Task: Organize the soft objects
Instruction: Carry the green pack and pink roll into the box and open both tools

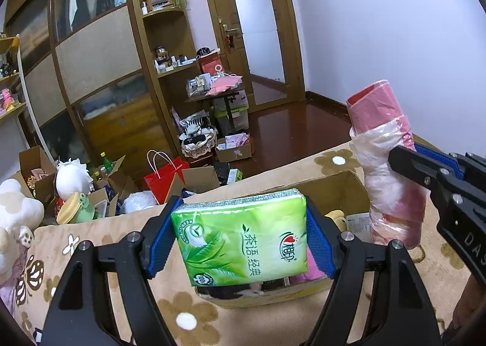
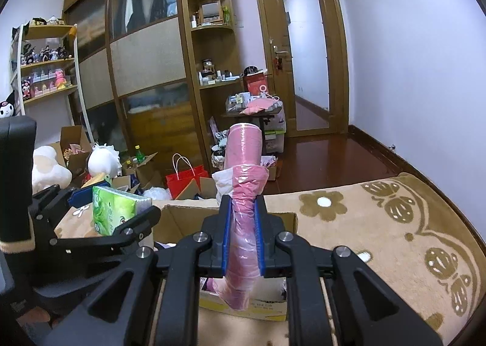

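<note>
Green tissue pack point(image 1: 241, 238) clenched in left gripper point(image 1: 240, 236), pink bag roll point(image 2: 243, 224) pinched upright in right gripper point(image 2: 242, 235), both over the cardboard box point(image 1: 349, 191) w/ soft stuff inside, on the floral blanket point(image 2: 379, 224). Risk: slick plastic roll slides thru pads, or grippers bump over the box's narrow opening.

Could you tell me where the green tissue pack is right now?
The green tissue pack is clamped in the left hand-held gripper, above the open cardboard box on the bed.
</note>
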{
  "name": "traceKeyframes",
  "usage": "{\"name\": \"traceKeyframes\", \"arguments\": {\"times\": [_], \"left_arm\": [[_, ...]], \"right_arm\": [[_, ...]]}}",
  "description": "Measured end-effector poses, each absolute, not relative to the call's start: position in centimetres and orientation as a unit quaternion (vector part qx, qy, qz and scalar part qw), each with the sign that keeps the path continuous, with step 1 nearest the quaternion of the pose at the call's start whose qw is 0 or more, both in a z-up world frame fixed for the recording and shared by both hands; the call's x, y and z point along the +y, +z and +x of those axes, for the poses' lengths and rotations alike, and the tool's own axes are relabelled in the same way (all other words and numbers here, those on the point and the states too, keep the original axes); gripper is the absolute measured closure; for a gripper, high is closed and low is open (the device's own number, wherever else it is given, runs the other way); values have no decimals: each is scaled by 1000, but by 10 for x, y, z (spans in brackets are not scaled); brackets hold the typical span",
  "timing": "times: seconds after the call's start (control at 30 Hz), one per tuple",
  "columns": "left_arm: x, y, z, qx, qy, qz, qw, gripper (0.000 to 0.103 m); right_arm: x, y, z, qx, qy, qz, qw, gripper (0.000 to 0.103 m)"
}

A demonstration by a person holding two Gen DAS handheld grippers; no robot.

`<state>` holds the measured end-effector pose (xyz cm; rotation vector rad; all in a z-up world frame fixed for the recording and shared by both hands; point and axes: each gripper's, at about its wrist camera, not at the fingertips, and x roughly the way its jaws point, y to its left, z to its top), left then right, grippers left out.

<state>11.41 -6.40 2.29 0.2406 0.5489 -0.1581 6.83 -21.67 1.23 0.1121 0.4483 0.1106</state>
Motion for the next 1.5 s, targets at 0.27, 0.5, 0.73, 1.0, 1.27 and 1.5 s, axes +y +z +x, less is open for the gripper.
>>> {"name": "traceKeyframes", "arguments": {"times": [0.27,0.5,0.73,1.0,1.27,1.5], "left_arm": [[-60,5,136,294,-76,114,946,28],[-55,-7,154,321,-79,98,939,27],[-55,-19,163,345,-80,91,931,26],[-56,-18,162,345,-74,106,930,13],[-45,-7,149,342,-63,98,932,6],[-32,8,122,335,-62,86,936,4]], "right_arm": [[-217,-3,87,245,56,48,967,88],[-221,-16,102,265,66,82,958,88],[-223,-33,114,297,75,103,946,84],[-227,-45,118,324,71,112,937,81],[-228,-33,103,313,62,114,941,56],[-232,-11,77,295,54,108,948,29]]}}
